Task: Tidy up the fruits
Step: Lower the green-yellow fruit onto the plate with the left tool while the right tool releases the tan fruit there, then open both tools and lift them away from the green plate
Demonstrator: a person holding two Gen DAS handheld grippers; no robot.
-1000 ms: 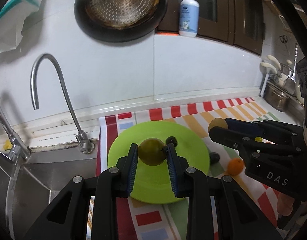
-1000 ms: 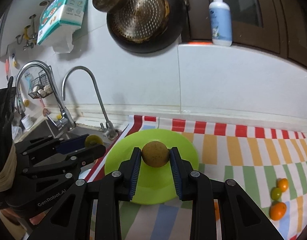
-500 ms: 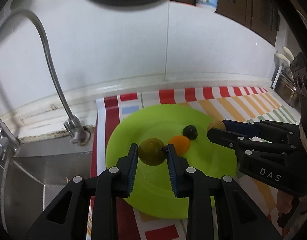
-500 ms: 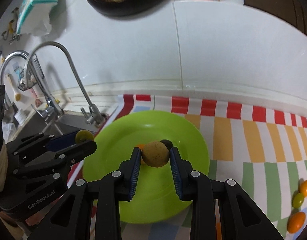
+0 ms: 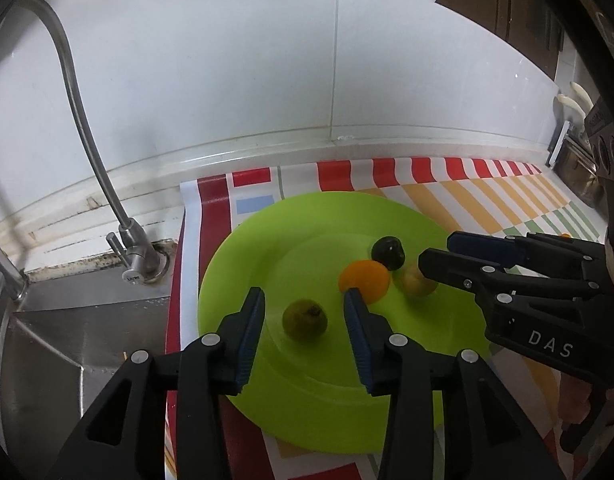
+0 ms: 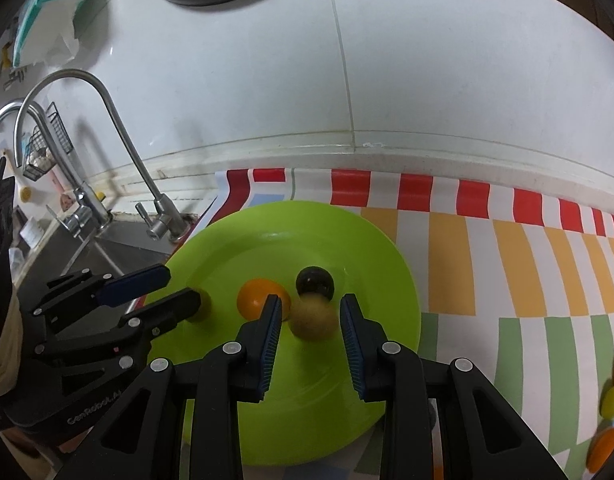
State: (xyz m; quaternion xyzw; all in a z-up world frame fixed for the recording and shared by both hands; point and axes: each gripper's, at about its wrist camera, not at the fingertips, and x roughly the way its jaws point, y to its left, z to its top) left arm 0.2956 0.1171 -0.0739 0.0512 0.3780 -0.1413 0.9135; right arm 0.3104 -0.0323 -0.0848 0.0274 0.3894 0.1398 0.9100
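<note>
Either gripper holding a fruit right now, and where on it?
Nothing is held. The left gripper is open around the green fruit lying on the plate; the right gripper is open around the tan fruit, also on the plate.

Both grippers have let go of their fruit. The left gripper (image 5: 303, 312) was squeezing a green fruit (image 5: 304, 317), and now its fingers are wide apart with the fruit sitting on the green plate (image 5: 267, 240) between them. The right gripper (image 6: 310, 322) has spread its fingers too, and its yellow-brown fruit (image 6: 314, 317) now lies on the plate, touching the dark fruit (image 6: 315, 280), just beside the orange fruit (image 6: 255, 296).
</note>
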